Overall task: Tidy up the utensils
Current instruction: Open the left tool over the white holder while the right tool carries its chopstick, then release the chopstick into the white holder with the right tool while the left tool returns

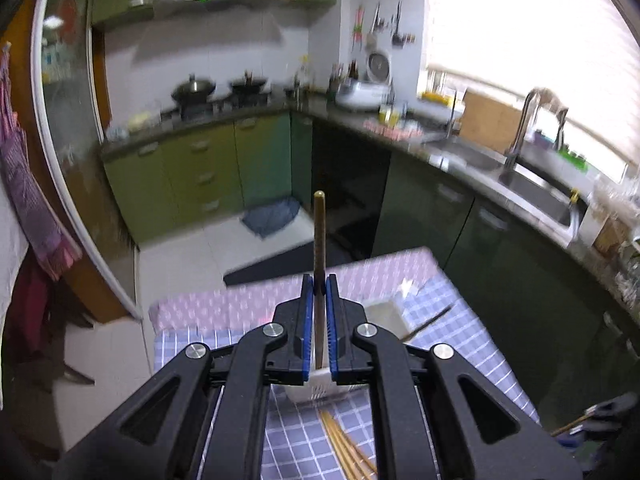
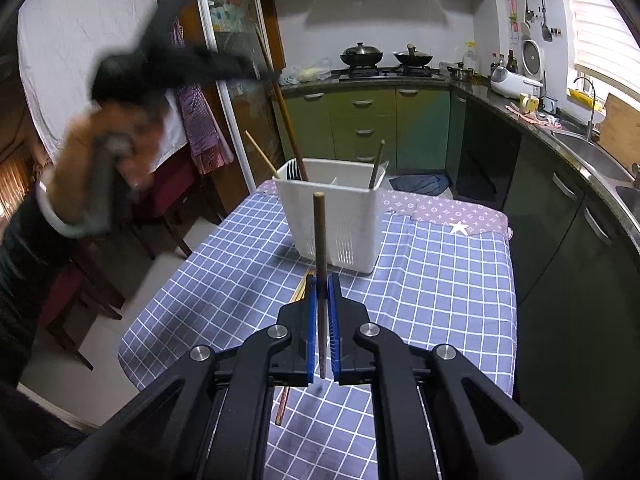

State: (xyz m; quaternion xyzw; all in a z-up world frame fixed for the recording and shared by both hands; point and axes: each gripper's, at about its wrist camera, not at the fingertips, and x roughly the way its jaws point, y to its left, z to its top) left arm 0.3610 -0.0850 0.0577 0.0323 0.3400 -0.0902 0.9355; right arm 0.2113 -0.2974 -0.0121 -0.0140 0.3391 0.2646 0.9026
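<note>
In the left wrist view my left gripper (image 1: pixel 319 280) is shut on a brown chopstick (image 1: pixel 319 232) that sticks up past the pads. Its lower end hangs at the white utensil basket (image 1: pixel 386 312) just below. In the right wrist view that gripper (image 2: pixel 260 70) is a blur high on the left, its chopstick (image 2: pixel 282 100) slanting down to the basket's left compartment. My right gripper (image 2: pixel 322 280) is shut on a dark chopstick (image 2: pixel 319 236), short of the basket (image 2: pixel 332 220). Other chopsticks (image 2: pixel 376 164) stand in the basket. Loose chopsticks (image 2: pixel 282 404) lie on the checked tablecloth (image 2: pixel 440 300).
Dark chairs (image 2: pixel 168 200) stand at the table's left side. Green cabinets and a counter with a sink (image 2: pixel 592 156) run along the right. The stove with two woks (image 2: pixel 362 54) is at the back. A blue rag (image 2: pixel 424 184) lies on the floor beyond the table.
</note>
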